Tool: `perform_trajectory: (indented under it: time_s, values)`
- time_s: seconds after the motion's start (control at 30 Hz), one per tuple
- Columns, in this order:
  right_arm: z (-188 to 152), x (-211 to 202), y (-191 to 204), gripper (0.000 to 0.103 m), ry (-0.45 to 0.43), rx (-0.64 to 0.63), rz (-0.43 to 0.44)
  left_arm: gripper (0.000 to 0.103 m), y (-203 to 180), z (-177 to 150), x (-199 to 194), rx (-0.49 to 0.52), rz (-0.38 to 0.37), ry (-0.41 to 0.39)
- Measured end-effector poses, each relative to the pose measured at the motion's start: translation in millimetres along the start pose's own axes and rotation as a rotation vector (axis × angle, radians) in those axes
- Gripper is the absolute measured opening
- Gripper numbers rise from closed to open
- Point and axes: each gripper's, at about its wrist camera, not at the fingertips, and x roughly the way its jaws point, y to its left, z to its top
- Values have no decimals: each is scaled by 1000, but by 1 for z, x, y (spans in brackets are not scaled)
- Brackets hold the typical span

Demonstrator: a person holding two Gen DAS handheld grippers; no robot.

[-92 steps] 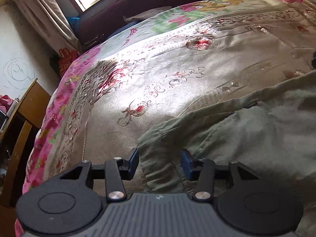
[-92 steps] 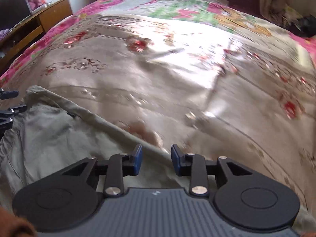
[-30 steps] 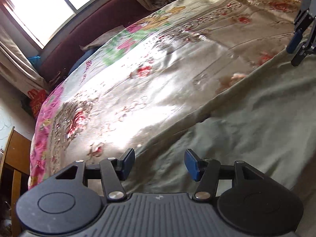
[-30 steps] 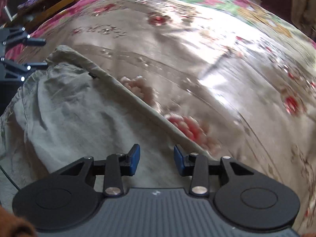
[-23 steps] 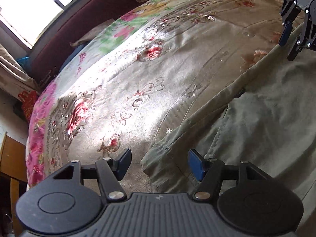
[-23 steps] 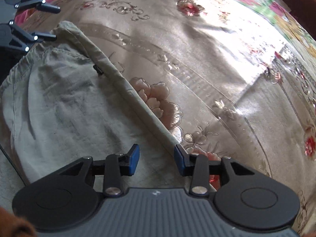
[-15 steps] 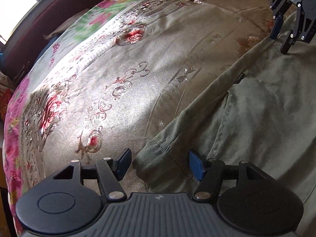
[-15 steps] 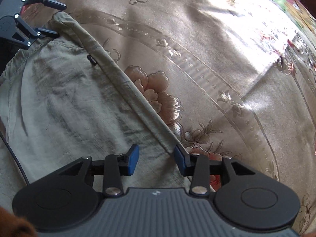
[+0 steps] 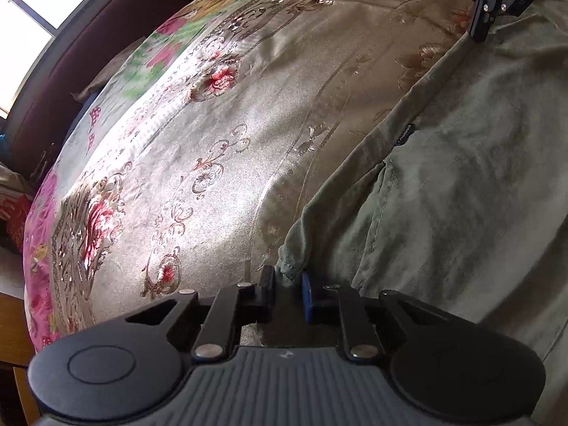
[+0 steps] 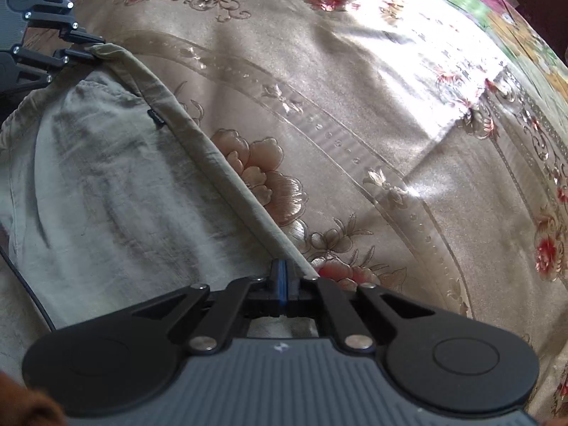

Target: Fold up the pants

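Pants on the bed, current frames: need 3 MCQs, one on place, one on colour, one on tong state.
1. Where does the small dark label sit?
A. by the long folded edge of the pants
B. on the bedspread
C. on the left tongs

2. What colour are the pants?
A. navy
B. grey-green
C. red

3. How do the right tongs stand?
A. wide open above the fabric
B. out of view
C. shut on the pants' edge

Answers:
1 A: the label lies against the rolled edge, partway between the two tongs.
2 B: the cloth is a muted grey-green against the gold floral bedspread.
3 C: their blue pads meet with fabric between them; the left tongs straddle the corner, a gap still showing.
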Motion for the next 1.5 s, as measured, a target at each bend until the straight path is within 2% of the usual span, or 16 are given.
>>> perform_trajectory:
  time_s: [0.07,0.17,0.27,0.3,0.43,0.47,0.5,0.53,0.67,0.8,0.93,1.0,1.07,1.2,1.37,1.5]
  values:
    - [-2,-8,4,1,-15,-6,18,29,0,-1,-11,-16,13,-15]
    - [-3,-9,12,12,-16,-62,9,28,0,-2,-37,-42,29,-51]
    - [-4,-7,20,55,-44,-133,-33,28,-4,-6,-72,-51,35,-90]
    - [-5,-6,24,60,-56,-168,-41,28,-7,-9,-83,-53,38,-98]
    - [-5,2,26,59,-54,-235,-78,27,-22,-24,-118,-58,52,-111]
    - [-6,3,26,48,-54,-246,-80,27,-26,-27,-125,-62,54,-112]
    - [-6,4,28,17,-46,-259,-86,28,-31,-31,-130,-68,55,-112]
    - [-8,6,30,2,-19,-263,-95,28,-35,-33,-133,-74,54,-110]
    - [-17,-23,42,1,-16,-247,-109,28,-46,-42,-128,-78,99,-82]
    - [-21,-85,56,1,-72,-199,-128,28,-41,-45,-133,-98,161,-88]
    - [-47,-159,100,1,-146,-149,-100,28,-38,-54,-166,-145,216,-140]
    - [-70,-173,134,1,-140,-157,-56,28,-47,-68,-185,-173,229,-152]
    - [-94,-165,166,1,-108,-142,16,28,-68,-88,-196,-187,219,-137]
    - [-136,-104,217,1,42,-35,197,28,-116,-134,-192,-228,185,-44]
    - [-166,-47,249,3,135,-33,181,28,-156,-171,-163,-245,167,55]
    - [-164,-53,259,3,110,-98,136,27,-165,-179,-162,-248,170,60]
